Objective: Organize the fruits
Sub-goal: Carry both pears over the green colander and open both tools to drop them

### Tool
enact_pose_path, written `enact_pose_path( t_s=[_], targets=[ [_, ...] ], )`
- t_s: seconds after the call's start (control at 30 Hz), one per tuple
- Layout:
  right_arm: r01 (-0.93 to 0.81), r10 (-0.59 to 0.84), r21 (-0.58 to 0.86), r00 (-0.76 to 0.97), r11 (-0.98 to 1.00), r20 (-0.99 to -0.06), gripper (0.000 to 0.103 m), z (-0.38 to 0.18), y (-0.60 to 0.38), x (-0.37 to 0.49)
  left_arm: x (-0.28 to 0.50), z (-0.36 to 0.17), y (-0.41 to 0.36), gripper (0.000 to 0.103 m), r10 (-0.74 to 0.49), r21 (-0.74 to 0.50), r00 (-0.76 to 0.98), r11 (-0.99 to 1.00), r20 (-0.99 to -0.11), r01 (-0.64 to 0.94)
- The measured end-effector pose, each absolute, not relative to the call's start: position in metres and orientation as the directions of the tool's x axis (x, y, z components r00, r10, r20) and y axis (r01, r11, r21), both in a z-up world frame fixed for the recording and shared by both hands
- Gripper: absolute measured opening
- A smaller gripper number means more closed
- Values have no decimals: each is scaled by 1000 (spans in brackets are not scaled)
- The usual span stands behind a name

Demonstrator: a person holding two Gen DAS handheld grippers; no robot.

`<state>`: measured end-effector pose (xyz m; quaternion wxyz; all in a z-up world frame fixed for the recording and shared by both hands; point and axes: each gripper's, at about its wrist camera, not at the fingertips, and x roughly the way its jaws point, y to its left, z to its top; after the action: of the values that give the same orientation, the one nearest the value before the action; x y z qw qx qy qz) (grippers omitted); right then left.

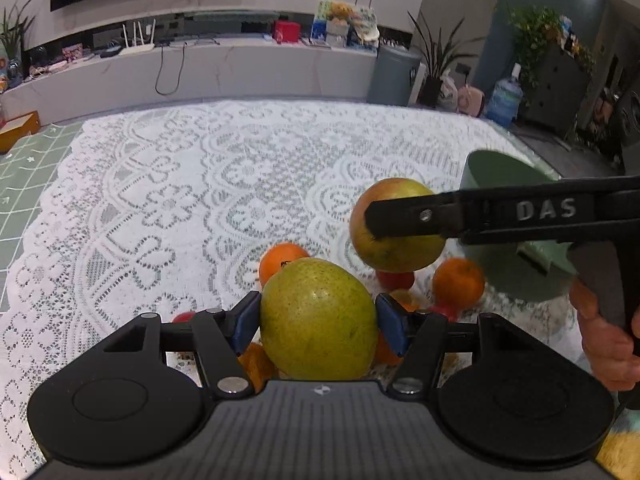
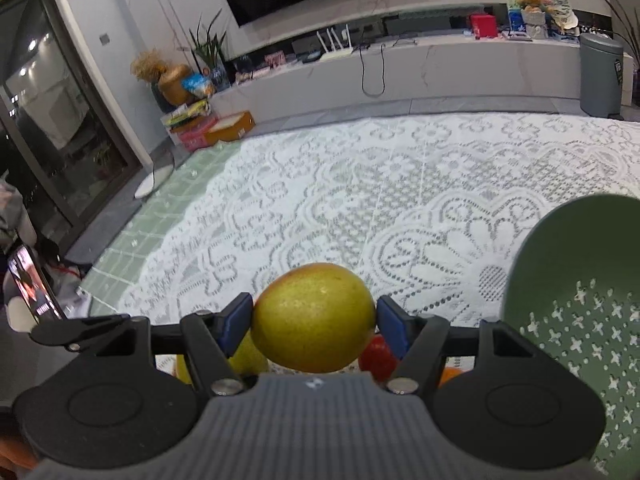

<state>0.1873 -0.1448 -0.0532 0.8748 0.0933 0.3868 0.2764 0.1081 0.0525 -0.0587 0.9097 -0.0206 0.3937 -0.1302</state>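
Observation:
My left gripper (image 1: 318, 314) is shut on a green-yellow pear (image 1: 316, 332), its blue pads pressing both sides. Beyond it to the right, my right gripper (image 1: 396, 220) reaches in from the side, shut on a yellow-red apple-like fruit (image 1: 400, 252) held above the table. In the right wrist view that fruit (image 2: 314, 316) sits between the right gripper's (image 2: 314, 322) blue pads. The pear (image 2: 248, 356) shows just below it on the left. Two oranges (image 1: 280, 260) (image 1: 458, 282) and a red fruit (image 1: 395, 280) lie on the lace cloth under both grippers.
A green colander (image 2: 572, 320) stands at the right, close to the right gripper, also seen as the colander (image 1: 500, 176). A person's hand (image 1: 604, 332) grips the right handle. White lace cloth (image 1: 200, 200) stretches ahead. A phone (image 2: 32, 284) stands at the far left.

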Motion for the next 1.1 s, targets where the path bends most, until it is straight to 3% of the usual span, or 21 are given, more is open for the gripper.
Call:
enact_pose_path(
  t_s=[0.23, 0.47, 0.83, 1.1],
  targets=[
    [-393, 575, 421, 603, 817, -553, 65, -23, -174, 174, 98, -34, 38, 71, -263, -147, 691, 964, -674, 224],
    [-342, 548, 437, 632, 832, -548, 65, -5, -215, 166, 97, -4, 4, 71, -319, -154, 695, 944, -645, 291],
    [-280, 341, 212, 587, 936, -734, 65, -11, -271, 175, 129, 14, -61, 71, -401, -178, 630, 905, -666, 387],
    [-301, 267, 124, 499, 946, -825, 65, -34, -289, 188, 162, 3, -108, 71, -406, -149, 542, 878, -736, 455]
  ],
)
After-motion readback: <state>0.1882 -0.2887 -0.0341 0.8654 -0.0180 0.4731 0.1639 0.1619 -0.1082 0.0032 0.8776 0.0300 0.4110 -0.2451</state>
